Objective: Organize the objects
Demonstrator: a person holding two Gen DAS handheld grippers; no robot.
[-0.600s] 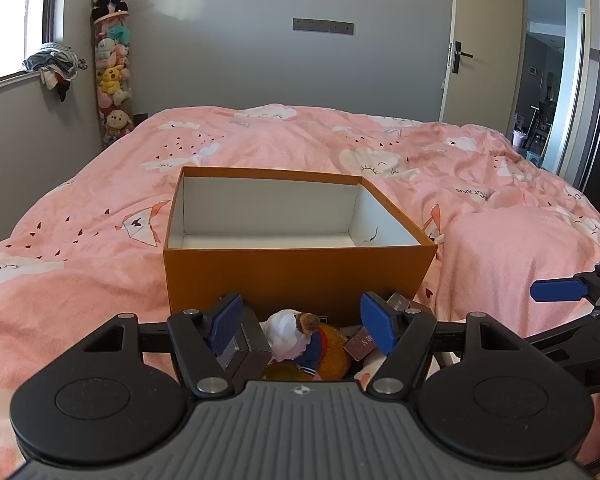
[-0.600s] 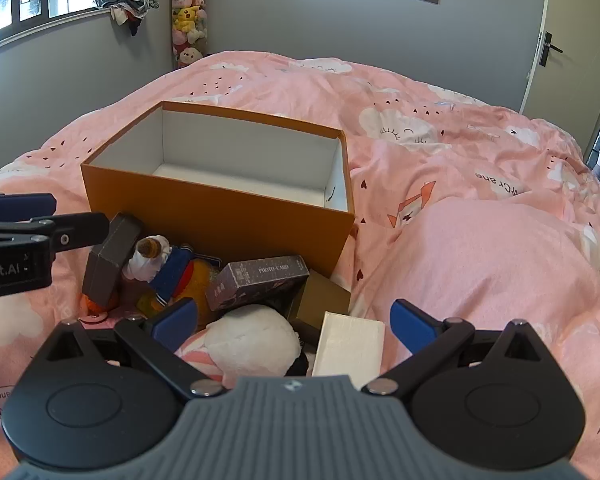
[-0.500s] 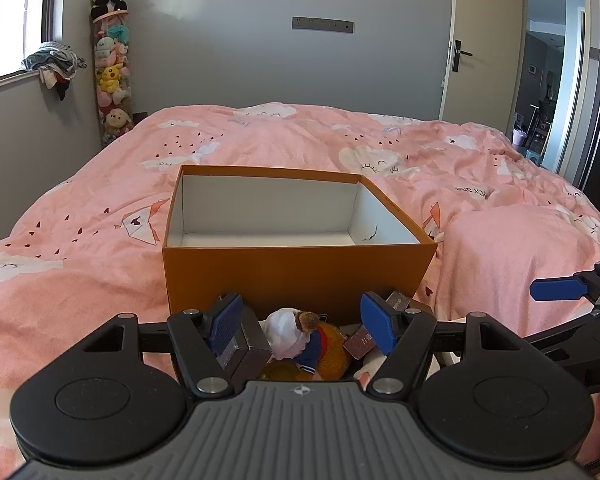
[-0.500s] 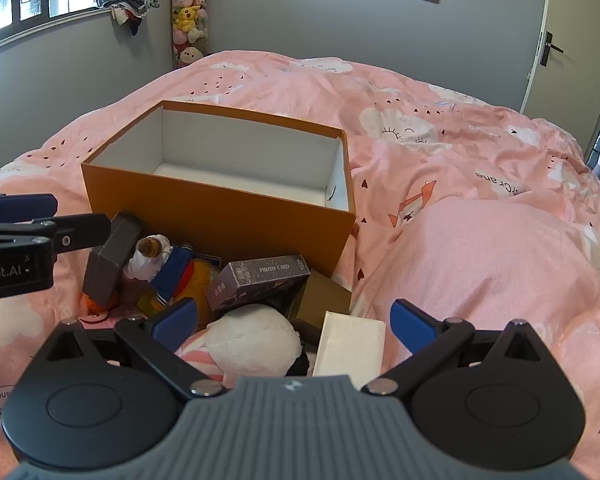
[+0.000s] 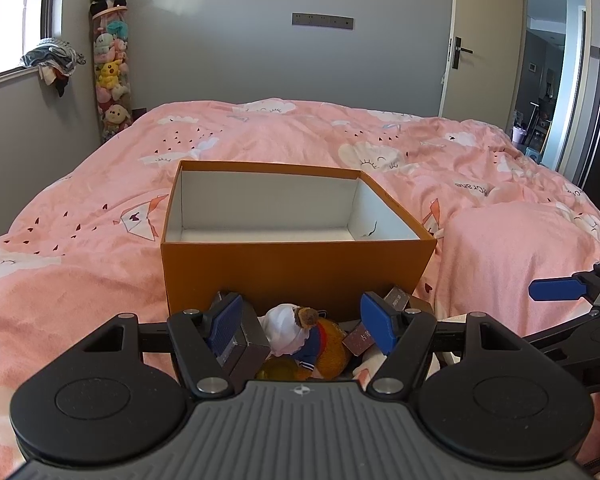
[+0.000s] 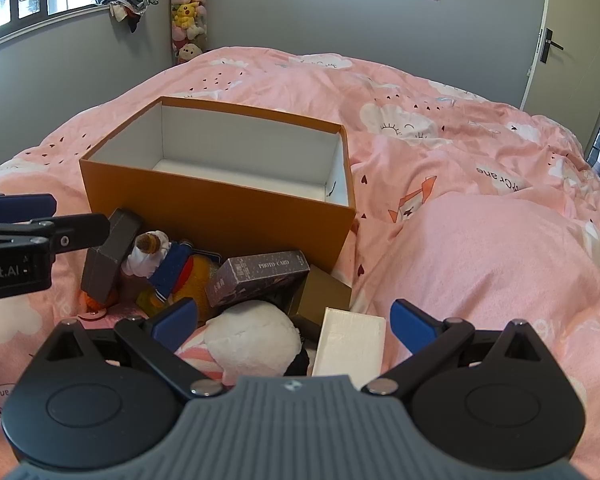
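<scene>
no movement | pink bedspread (image 5: 100, 248) | grey wall (image 5: 240, 40) | orange box (image 6: 220, 216) open

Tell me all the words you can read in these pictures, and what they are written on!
"PHOTO CARD": on the dark purple cardboard box in front of the orange cardboard box.
"obot.AI": on the black left gripper; its start is cut off.
"Crane": upside down on the pink printed bedspread.
Smaller print on the purple box is too blurred to read.
</scene>
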